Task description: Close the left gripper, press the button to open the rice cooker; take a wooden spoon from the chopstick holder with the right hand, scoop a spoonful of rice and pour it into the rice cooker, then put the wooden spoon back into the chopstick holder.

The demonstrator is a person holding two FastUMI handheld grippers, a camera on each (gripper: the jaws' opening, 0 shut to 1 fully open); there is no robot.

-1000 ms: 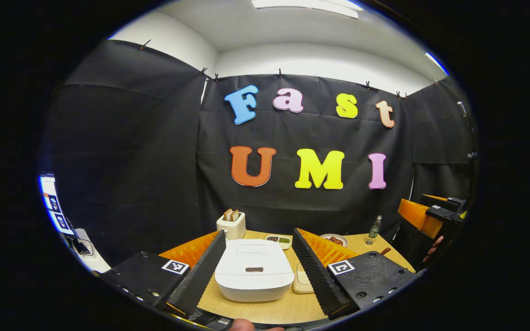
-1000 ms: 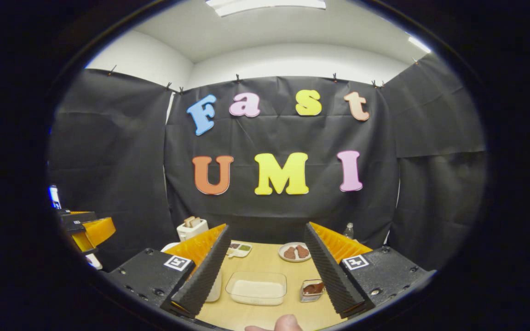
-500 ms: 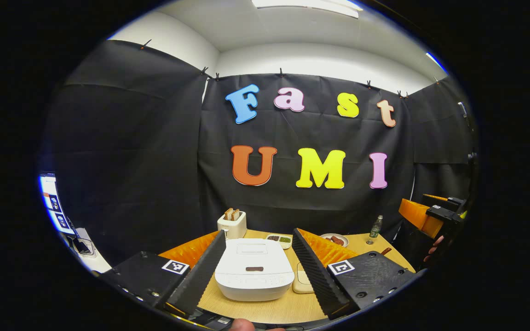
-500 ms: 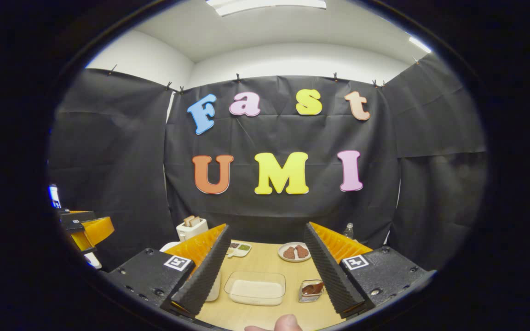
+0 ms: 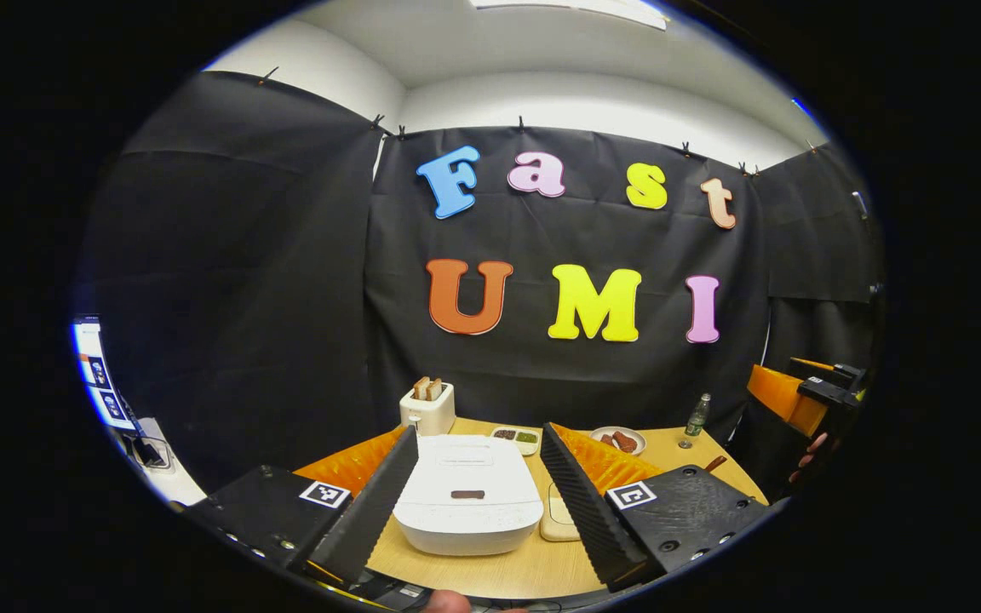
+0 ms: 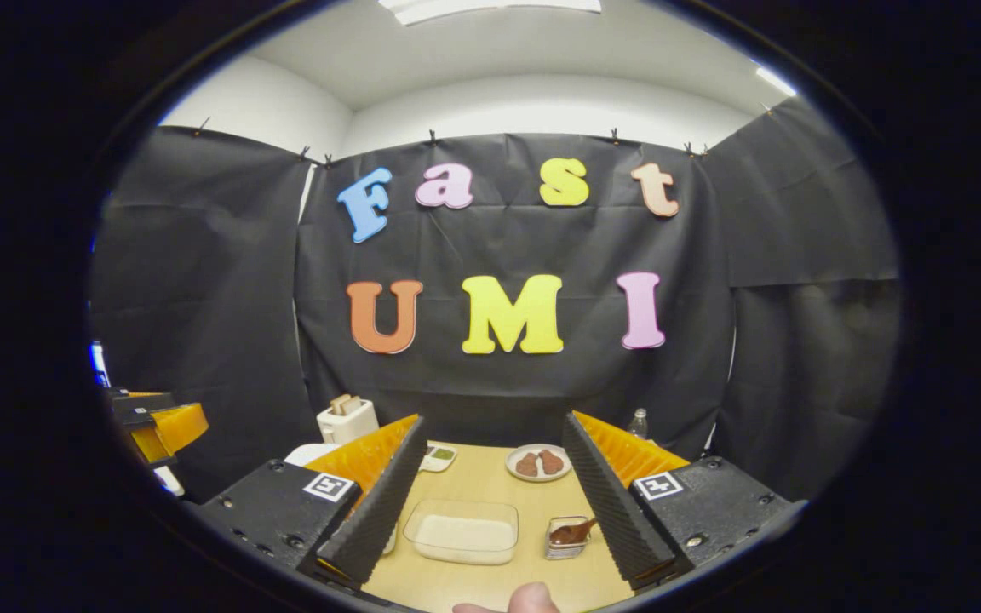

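The rice cooker (image 5: 467, 496) sits on the table (image 5: 499, 575), lid down, framed between the two fingers of the left gripper (image 5: 478, 494) in the left gripper view. That gripper's jaws stand wide apart and hold nothing; the cooker lies beyond them, not touched. A small dark button (image 5: 467, 494) shows on the lid's front. Just right of the cooker, partly behind the right-hand finger, lies a pale flat block (image 5: 557, 518). Farther back stand a toaster (image 5: 427, 407) with bread slices in it, a small dish (image 5: 516, 438) of condiments, a plate (image 5: 623, 440) of brownish food and a bottle (image 5: 695, 417). At the far right edge of this view the right gripper (image 5: 806, 396) hangs off the table's side, with fingers of the hand holding it just below.

In the right gripper view, a fingertip (image 6: 529, 599) shows at the bottom edge. This gripper's jaws are also wide open and empty, held above the table. Between the fingers lies a clear tray of rice (image 6: 461, 531), and just right of it the holder (image 6: 565, 538) with the wooden spoon (image 6: 574, 533) resting in it, tilted. Beyond are the plate (image 6: 538, 462), the dish (image 6: 439, 457), the toaster (image 6: 346, 417) and the bottle (image 6: 637, 423). The left gripper (image 6: 157, 419) shows at the left edge.
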